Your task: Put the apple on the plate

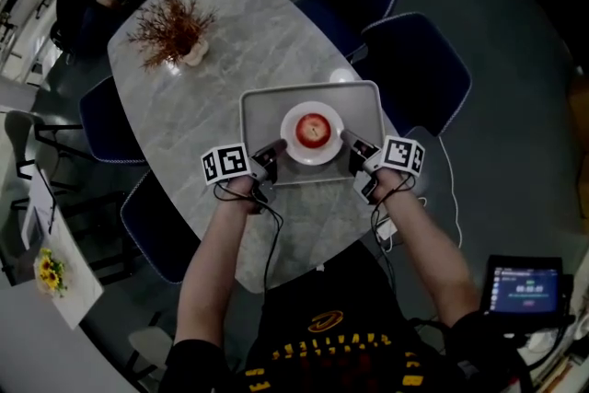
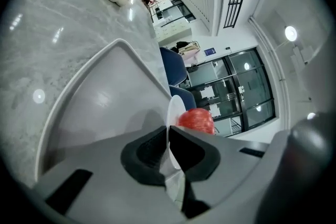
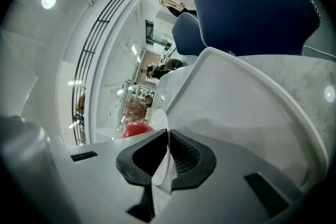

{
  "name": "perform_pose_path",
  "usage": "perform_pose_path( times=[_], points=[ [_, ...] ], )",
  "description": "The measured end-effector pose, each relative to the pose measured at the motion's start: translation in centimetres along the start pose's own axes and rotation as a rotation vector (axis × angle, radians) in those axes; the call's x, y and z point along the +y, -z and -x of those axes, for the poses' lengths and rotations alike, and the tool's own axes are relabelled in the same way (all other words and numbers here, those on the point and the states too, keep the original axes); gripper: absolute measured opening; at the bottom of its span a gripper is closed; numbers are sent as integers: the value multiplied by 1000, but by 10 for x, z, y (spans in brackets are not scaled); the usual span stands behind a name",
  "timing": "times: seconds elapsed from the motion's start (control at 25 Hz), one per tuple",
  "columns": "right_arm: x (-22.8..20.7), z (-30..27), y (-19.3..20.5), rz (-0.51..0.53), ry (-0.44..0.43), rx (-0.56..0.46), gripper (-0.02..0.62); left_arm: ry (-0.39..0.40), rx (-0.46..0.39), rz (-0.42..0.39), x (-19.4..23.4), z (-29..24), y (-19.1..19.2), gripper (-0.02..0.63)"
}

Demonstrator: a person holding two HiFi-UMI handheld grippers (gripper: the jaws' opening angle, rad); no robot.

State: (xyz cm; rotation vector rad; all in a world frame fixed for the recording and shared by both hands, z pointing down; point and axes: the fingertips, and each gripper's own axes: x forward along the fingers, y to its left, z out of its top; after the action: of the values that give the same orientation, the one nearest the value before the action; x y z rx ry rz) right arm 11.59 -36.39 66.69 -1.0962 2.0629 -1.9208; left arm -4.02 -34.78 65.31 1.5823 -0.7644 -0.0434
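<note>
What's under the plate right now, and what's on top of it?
The apple sits on the plate; the grey tray lies beneath. The left gripper and right gripper pinch the plate's rim. Whether plate and tray touch is hidden.

Glossy white plate point(image 1: 294, 145), matt grey tray point(image 1: 261, 107), polished marble-look table point(image 1: 247, 34)

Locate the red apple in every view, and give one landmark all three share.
Head view: red apple at centre, on the white round plate.
Left gripper view: apple just right of centre, behind the plate's rim.
Right gripper view: apple left of centre, beyond the plate's edge.
Shared landmark: the grey rectangular tray beneath the plate.
</note>
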Motion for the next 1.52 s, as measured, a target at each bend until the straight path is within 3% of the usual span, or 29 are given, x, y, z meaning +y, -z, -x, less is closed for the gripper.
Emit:
perform_pose_path(
  times=[0.44,0.68,1.12,1.32,1.44,1.52],
  points=[
    [-12,-16,9,51,73,32,28,-82,27,-2,21,0,-1,18],
    [-13,-21,10,68,108,55,28,-146,48,-55,31,-3,-4,18],
    [-23,-24,6,81,174,76,28,-176,80,-51,39,-12,-1,20],
    [-25,-23,6,134,216,101,28,-189,84,-65,39,-13,0,20],
    [-24,-23,5,161,233,108,28,-210,91,-108,38,-14,0,20],
    [-24,-24,5,183,244,112,28,-257,98,-185,39,-12,-2,31]
  ],
)
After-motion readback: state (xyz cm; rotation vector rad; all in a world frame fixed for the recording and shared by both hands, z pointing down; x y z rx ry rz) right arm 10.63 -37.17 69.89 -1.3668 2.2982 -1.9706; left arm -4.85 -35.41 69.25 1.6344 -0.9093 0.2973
